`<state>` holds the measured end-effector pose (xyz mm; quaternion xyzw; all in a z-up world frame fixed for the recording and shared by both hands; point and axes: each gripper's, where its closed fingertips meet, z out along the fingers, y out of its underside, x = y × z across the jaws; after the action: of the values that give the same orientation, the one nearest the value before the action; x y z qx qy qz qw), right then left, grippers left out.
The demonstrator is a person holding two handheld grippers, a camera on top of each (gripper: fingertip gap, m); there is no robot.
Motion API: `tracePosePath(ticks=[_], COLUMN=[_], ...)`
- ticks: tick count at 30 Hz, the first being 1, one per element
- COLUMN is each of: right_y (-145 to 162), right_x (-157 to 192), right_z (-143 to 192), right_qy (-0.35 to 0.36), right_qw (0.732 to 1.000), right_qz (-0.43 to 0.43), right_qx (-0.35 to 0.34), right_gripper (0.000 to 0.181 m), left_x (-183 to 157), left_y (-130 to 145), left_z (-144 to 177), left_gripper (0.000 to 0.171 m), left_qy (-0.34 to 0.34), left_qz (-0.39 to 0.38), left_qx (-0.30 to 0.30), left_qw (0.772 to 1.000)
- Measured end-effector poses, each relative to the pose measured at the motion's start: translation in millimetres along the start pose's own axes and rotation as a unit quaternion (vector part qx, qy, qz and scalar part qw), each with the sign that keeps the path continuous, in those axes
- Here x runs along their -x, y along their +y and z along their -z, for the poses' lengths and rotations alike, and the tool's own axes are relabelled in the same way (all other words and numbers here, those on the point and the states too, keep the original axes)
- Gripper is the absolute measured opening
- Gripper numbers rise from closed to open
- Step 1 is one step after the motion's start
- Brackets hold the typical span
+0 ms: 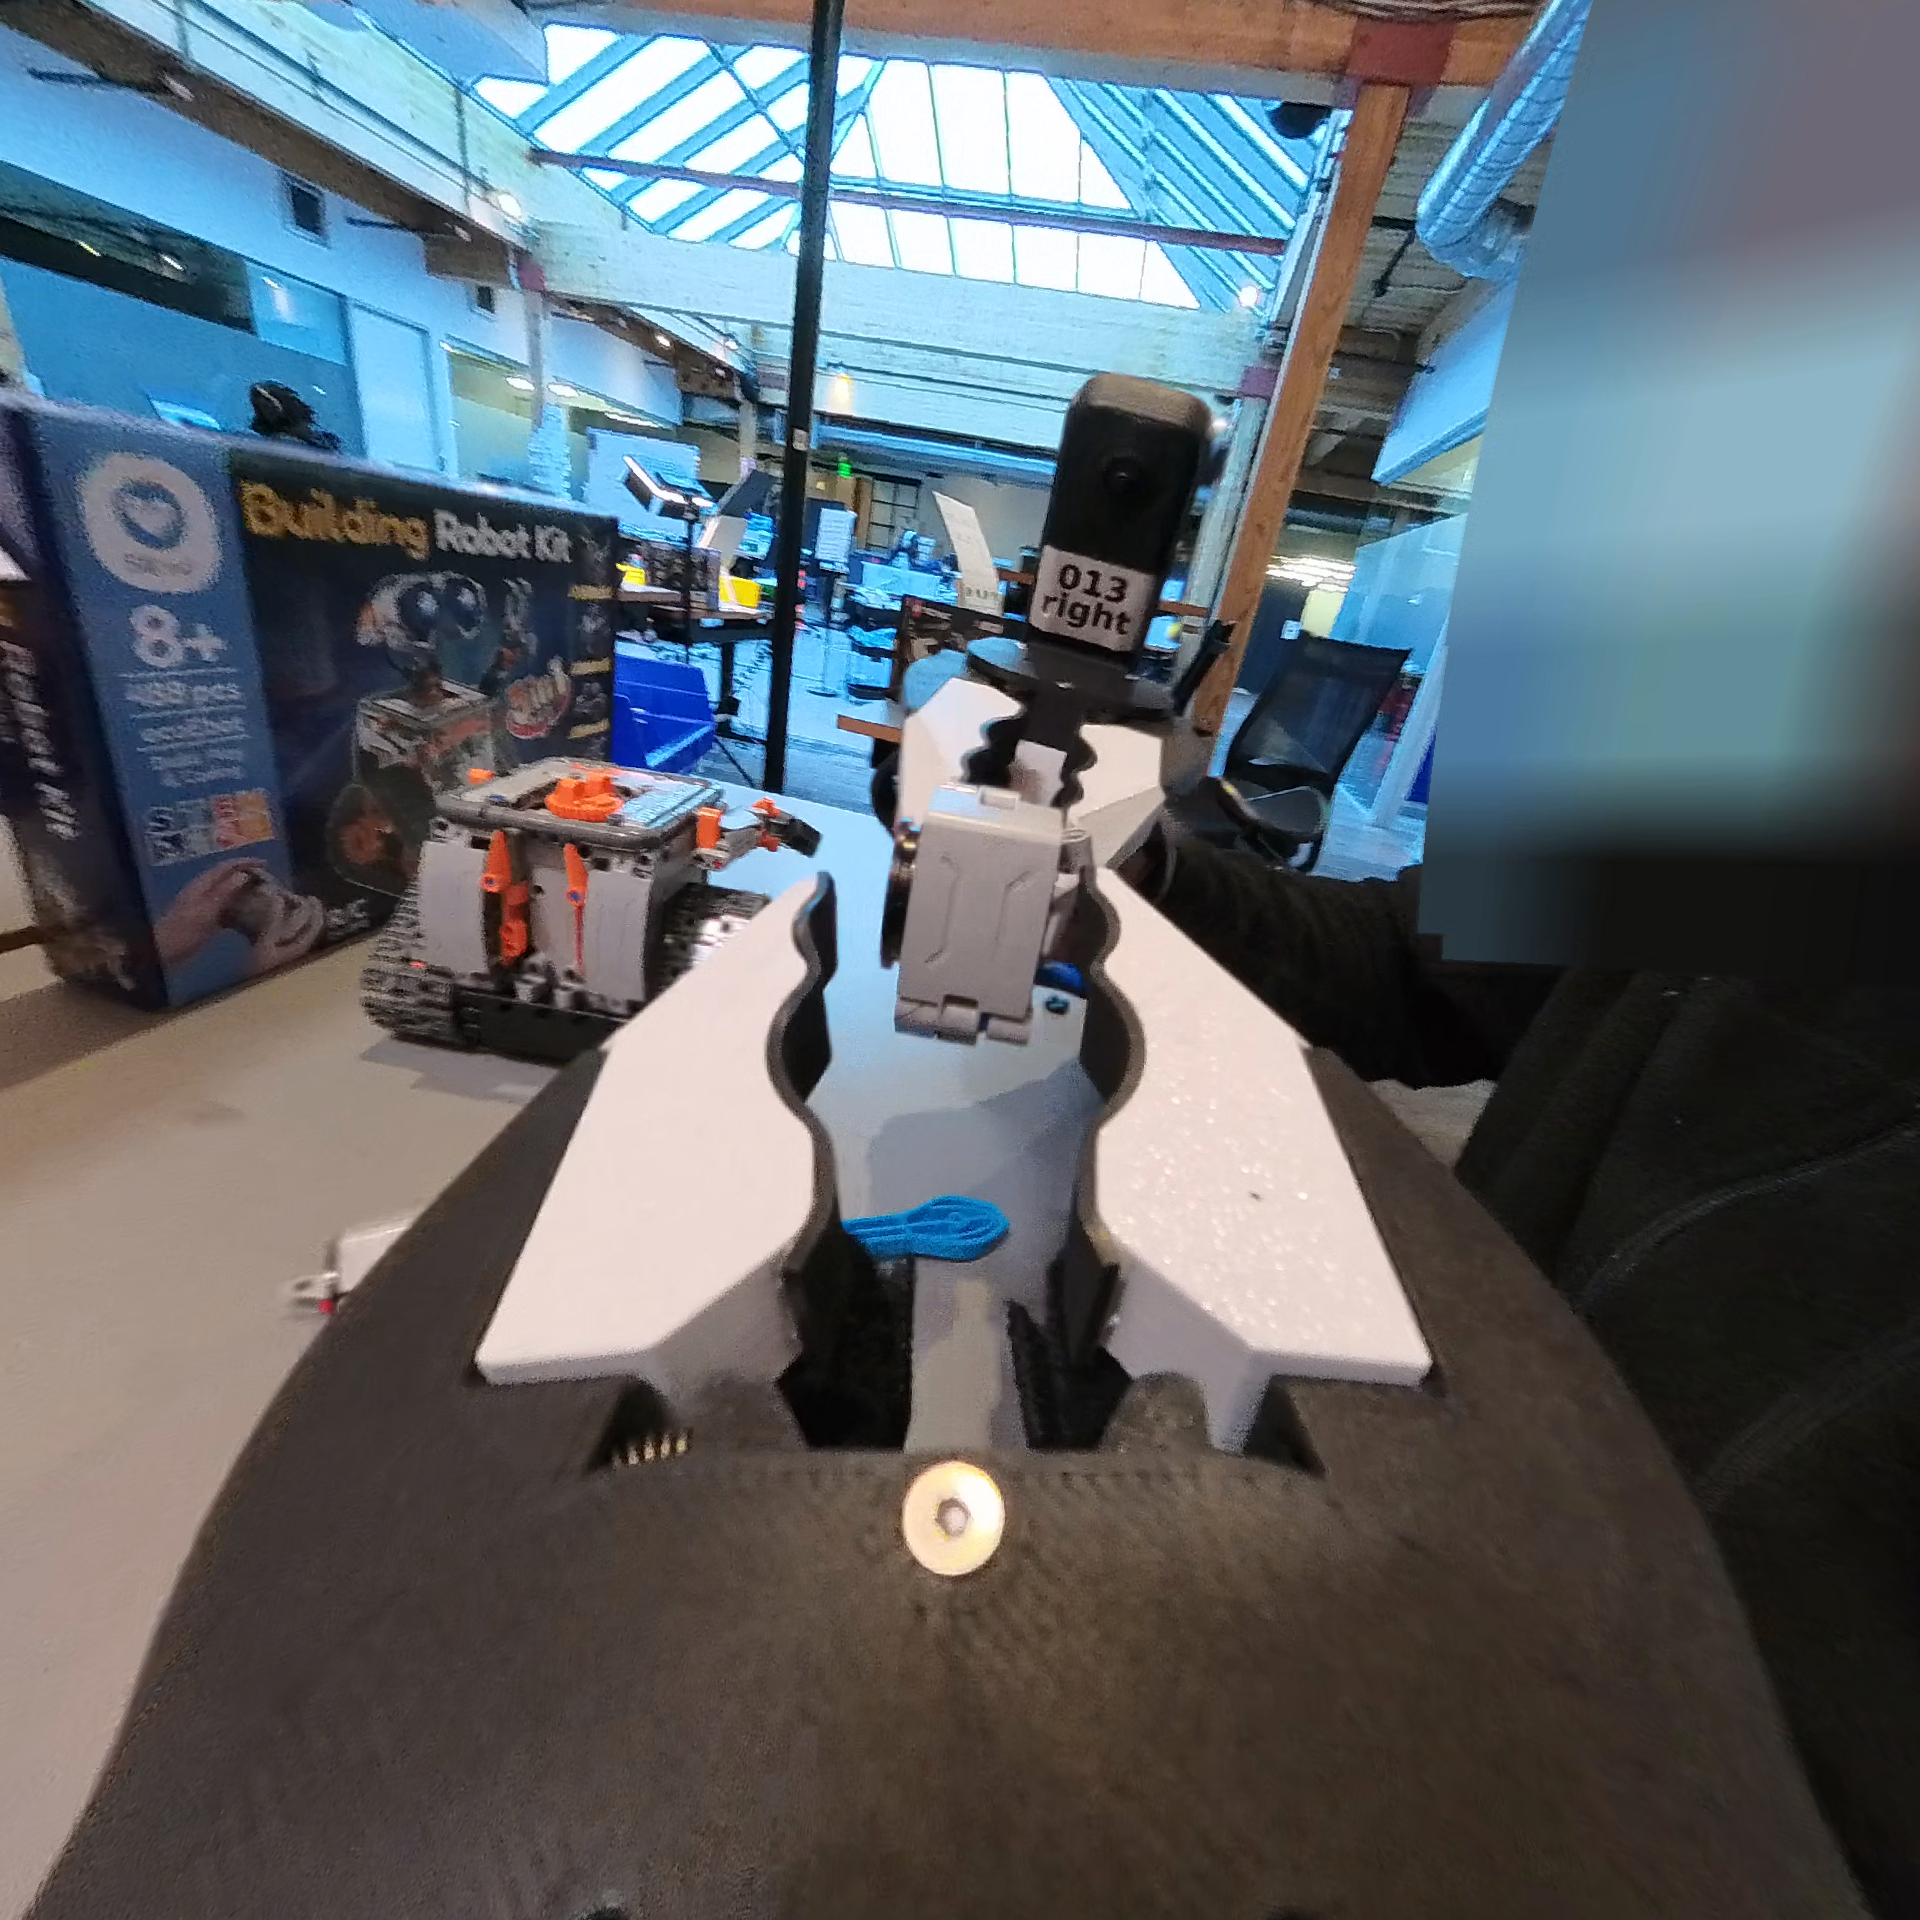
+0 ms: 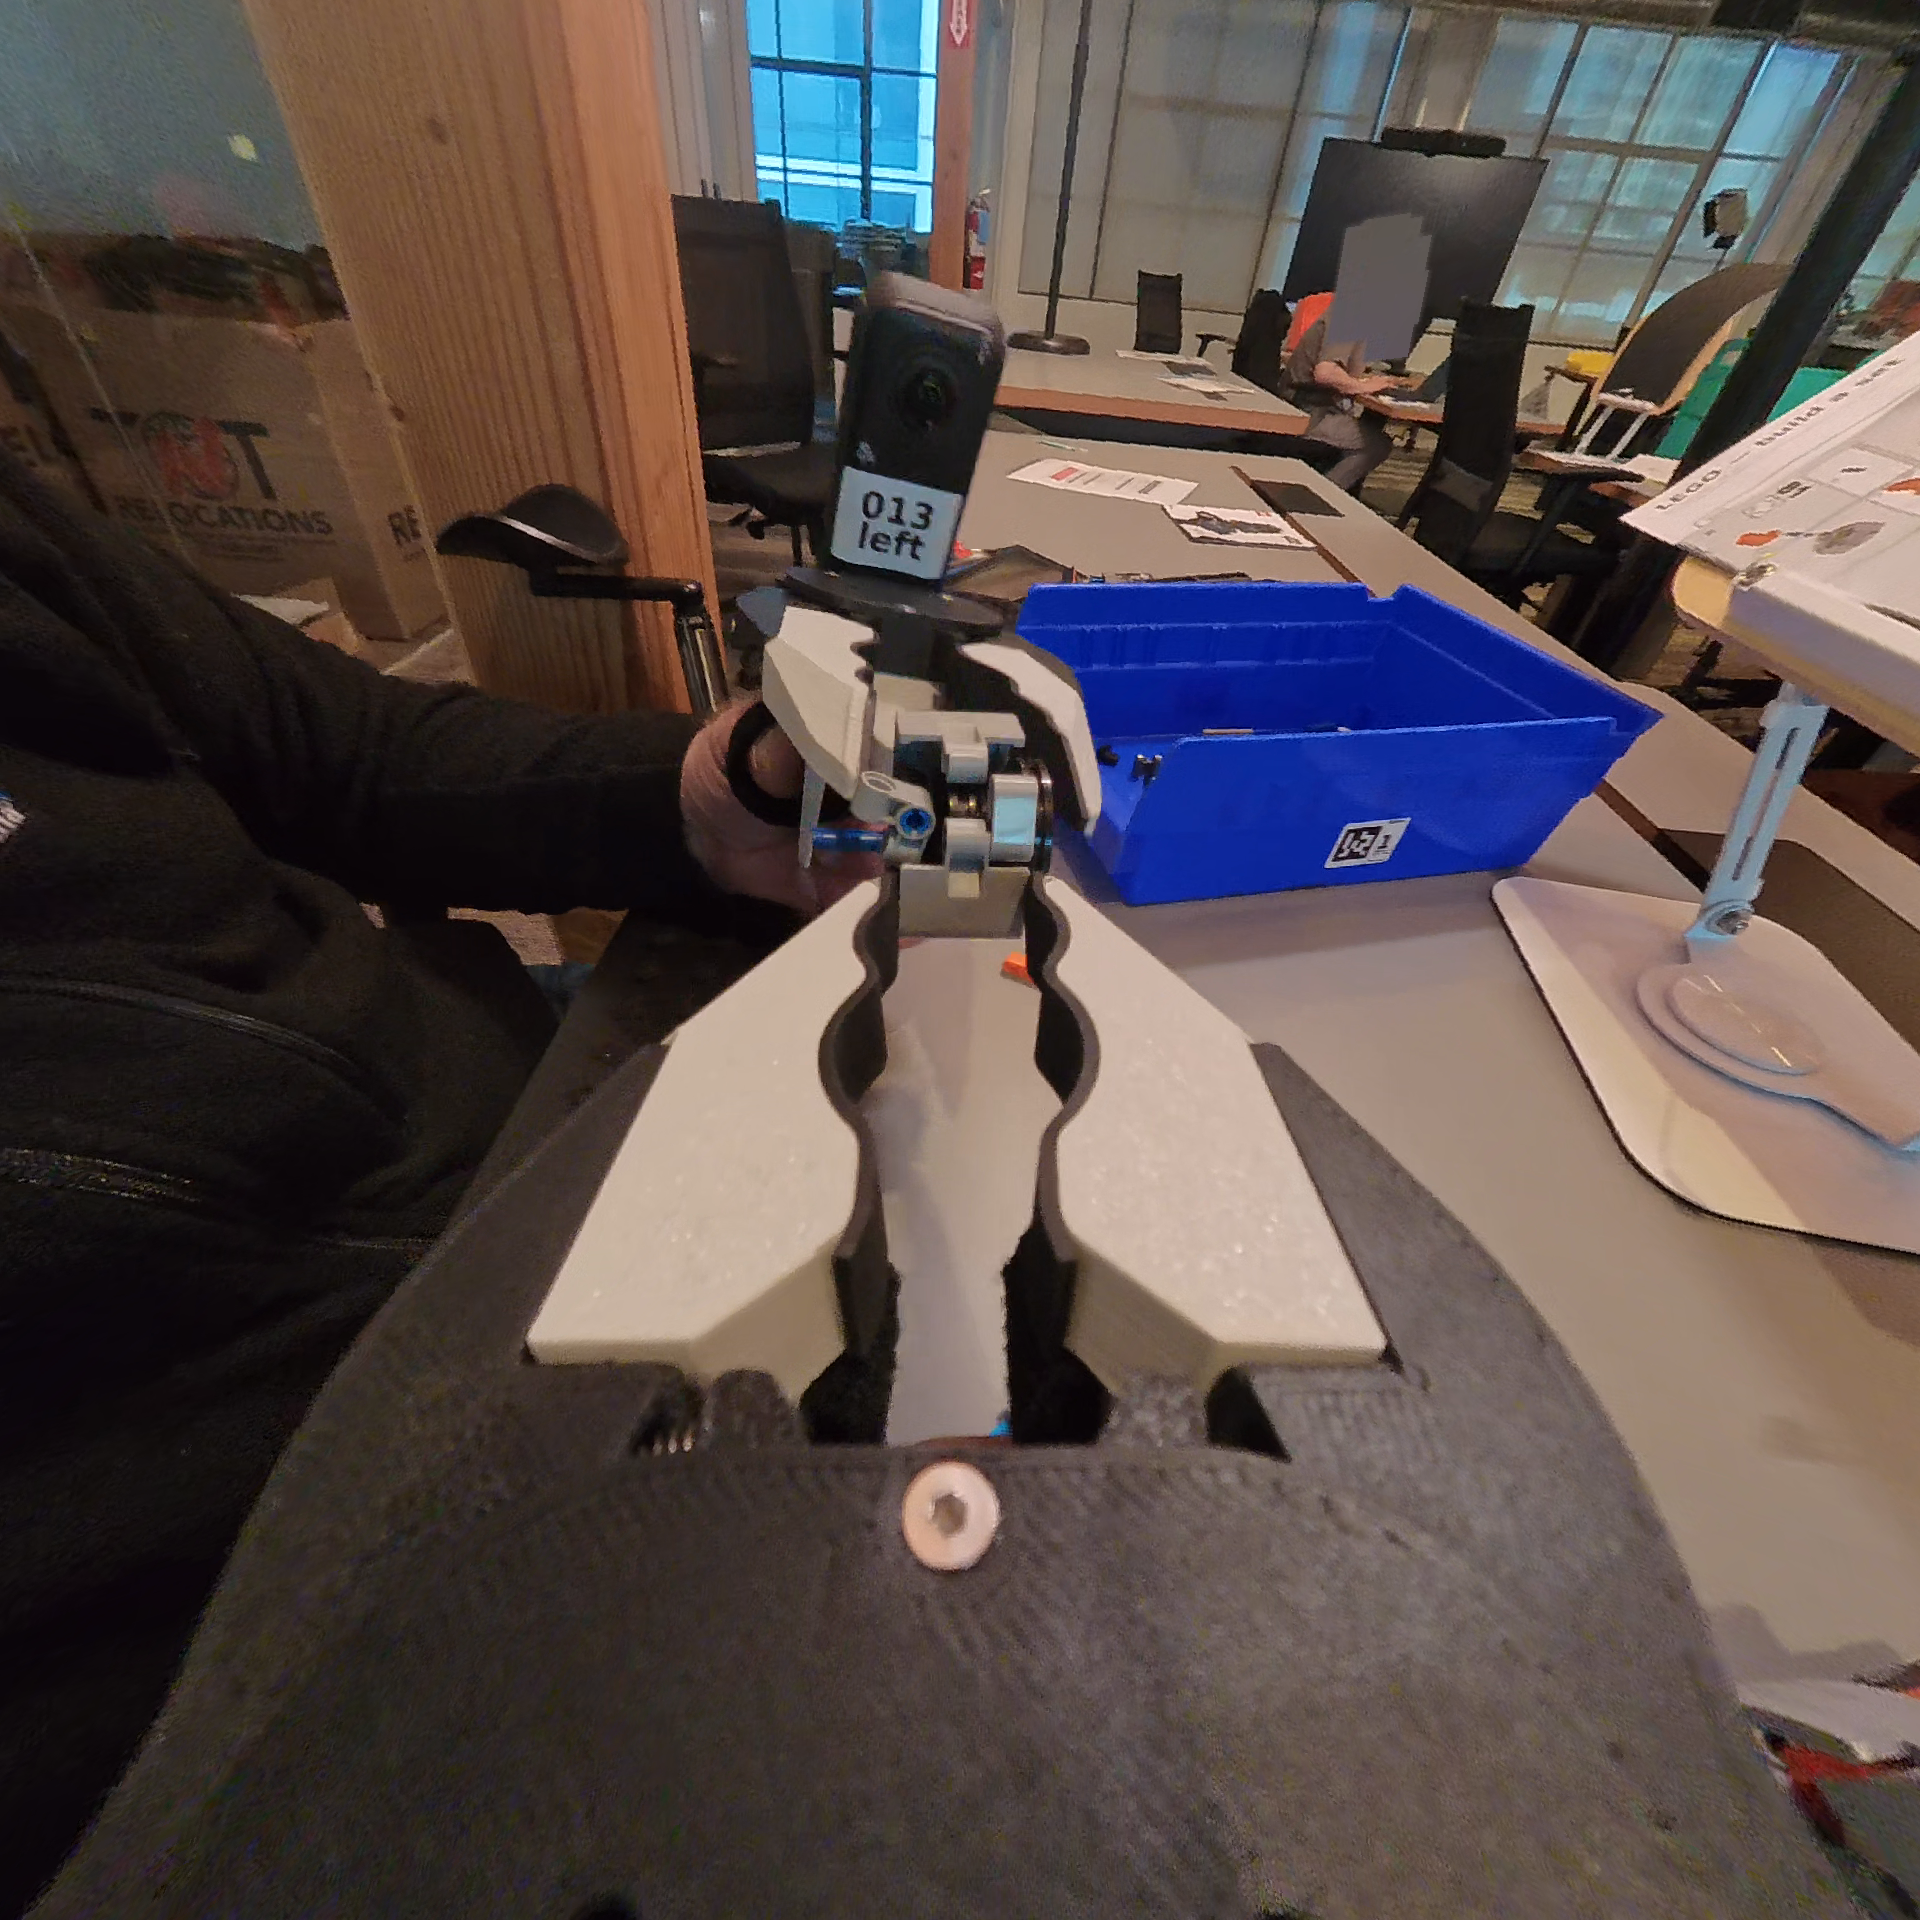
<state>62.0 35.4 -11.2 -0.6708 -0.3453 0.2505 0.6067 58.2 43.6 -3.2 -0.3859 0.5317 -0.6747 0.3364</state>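
A small grey brick assembly (image 1: 977,914) with a black wheel and a blue pin is held in the air between the two grippers. My left gripper (image 1: 961,894) has its jaws close on both sides of the assembly. It shows farther off in the right wrist view (image 2: 935,748), gripping the assembly's upper part. My right gripper (image 2: 958,902) is shut on the grey panel at the bottom of the assembly (image 2: 956,831). It shows farther off in the left wrist view (image 1: 1023,769), facing my left gripper.
A grey and orange tracked robot model (image 1: 561,914) stands on the grey table (image 1: 156,1195) before a blue kit box (image 1: 312,707). A blue tool (image 1: 935,1231) lies under my left gripper. A blue bin (image 2: 1351,748) and a white stand (image 2: 1714,1091) with an instruction sheet are on the right. Both grippers' tips are close together, under 4 cm apart.
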Motion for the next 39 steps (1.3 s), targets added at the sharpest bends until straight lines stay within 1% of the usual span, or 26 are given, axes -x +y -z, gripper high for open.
tracePosePath(ticks=[3, 6, 8, 9, 13, 16, 18, 23, 25, 28, 31, 33, 35, 37, 39], right_y=[3, 11, 15, 16, 16, 10, 8, 12, 12, 10, 10, 10, 10, 8, 7], right_x=[-3, -3, -3, -3, -4, -9, -10, -3, 0, 2, 3, 4, 4, 5, 5], right_z=[0, -3, -4, -5, -5, -1, 1, -3, -5, -4, -4, -4, -4, -4, -4], right_qy=[0.012, 0.022, 0.027, 0.029, 0.032, 0.054, 0.066, 0.059, 0.055, 0.044, 0.032, 0.028, 0.033, 0.031, 0.031], right_qw=[1.0, 0.998, 0.997, 0.996, 0.996, 0.995, 0.992, 0.988, 0.988, 0.992, 0.994, 0.995, 0.994, 0.994, 0.994], right_qz=[0.013, 0.035, 0.046, 0.051, 0.054, 0.072, 0.094, 0.124, 0.126, 0.106, 0.089, 0.084, 0.093, 0.088, 0.09], right_qx=[0.014, 0.043, 0.056, 0.06, 0.062, 0.05, 0.055, 0.069, 0.069, 0.059, 0.053, 0.054, 0.055, 0.05, 0.045], right_gripper=[0.021, 0.022, 0.022, 0.022, 0.022, 0.023, 0.032, 0.041, 0.038, 0.033, 0.035, 0.04, 0.035, 0.034, 0.027], left_x=[2, 2, 3, 4, 5, 6, 6, 0, -2, -1, -2, 0, -2, -3, -2], left_y=[1, 6, 8, 10, 12, 9, 8, 13, 15, 14, 14, 16, 17, 16, 16], left_z=[7, 8, 9, 9, 10, 10, 10, 3, 0, 0, -1, -2, -4, -4, -5], left_gripper=[0.039, 0.032, 0.024, 0.024, 0.023, 0.022, 0.022, 0.022, 0.022, 0.021, 0.021, 0.021, 0.021, 0.021, 0.021], left_qy=[-0.023, -0.034, -0.044, -0.048, -0.048, -0.055, -0.061, -0.063, -0.063, -0.063, -0.066, -0.073, -0.069, -0.068, -0.071], left_qz=[-0.042, -0.078, -0.101, -0.109, -0.101, -0.099, -0.112, -0.143, -0.15, -0.14, -0.144, -0.147, -0.143, -0.143, -0.146], left_qx=[0.021, 0.048, 0.061, 0.069, 0.069, 0.061, 0.058, 0.076, 0.083, 0.079, 0.077, 0.083, 0.084, 0.08, 0.081], left_qw=[0.999, 0.995, 0.992, 0.99, 0.991, 0.992, 0.99, 0.985, 0.983, 0.985, 0.984, 0.983, 0.984, 0.984, 0.983])
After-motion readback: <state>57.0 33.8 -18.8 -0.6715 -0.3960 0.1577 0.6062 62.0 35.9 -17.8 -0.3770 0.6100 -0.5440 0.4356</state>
